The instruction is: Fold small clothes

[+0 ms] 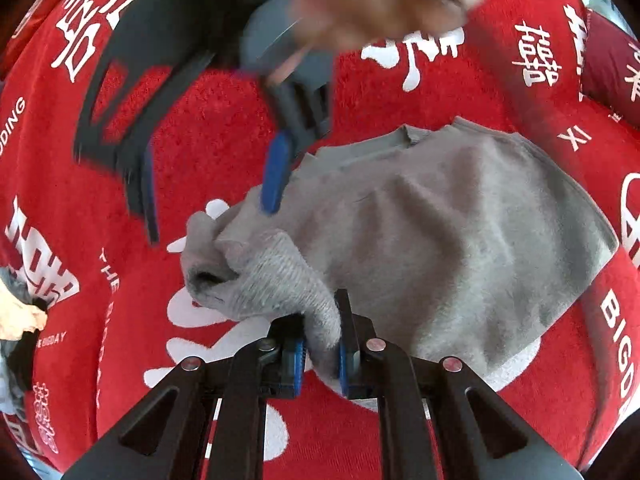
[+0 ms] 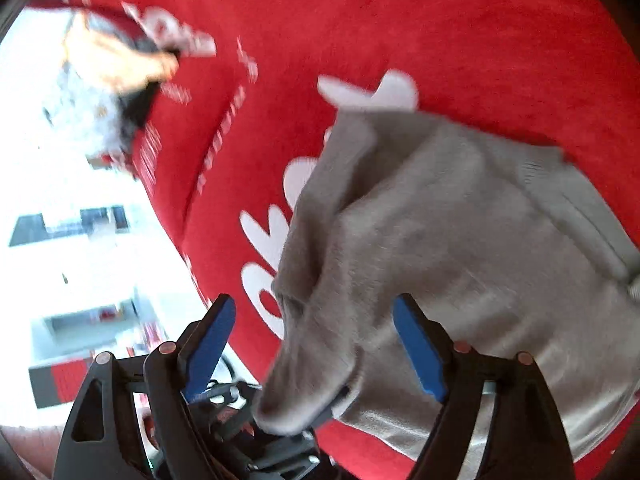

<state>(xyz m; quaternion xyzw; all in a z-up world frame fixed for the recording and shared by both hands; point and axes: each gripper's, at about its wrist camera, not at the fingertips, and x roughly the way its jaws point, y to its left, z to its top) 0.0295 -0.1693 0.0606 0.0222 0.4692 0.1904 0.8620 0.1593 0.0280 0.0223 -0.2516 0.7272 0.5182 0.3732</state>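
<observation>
Red cloth [image 1: 224,128]: a plush red cover printed with white characters and lettering was spread under everything; whether a tabletop or a bed lay beneath could not be told. It was seen on all sides of both claws.

Grey sweater [image 1: 452,232]: a small grey knit garment was laid on the red cloth, ahead and to the right of the left claw, its collar at the far edge. One ribbed sleeve cuff [image 1: 288,280] was drawn back toward the left claw and bunched into folds just ahead of it. In the right wrist view the sweater [image 2: 460,240] was spread ahead of and partly between the right claw's fingers, with a fold of it lying low between them.

Right claw [image 2: 320,344]: its blue-padded fingers were spread wide, nothing being pinched. In the left wrist view it [image 1: 208,184] was seen blurred beyond the left claw, one blue pad [image 1: 276,172] just over the sweater's far edge, with the holder's hand [image 1: 380,4] behind it.

Left claw [image 1: 322,354]: its blue pads were pressed upon the sleeve cuff, which was pinched between them.

Pile of clothes [image 1: 16,320]: pale and dark items were noted far left of the left claw, blurred in the right wrist view [image 2: 116,80].
</observation>
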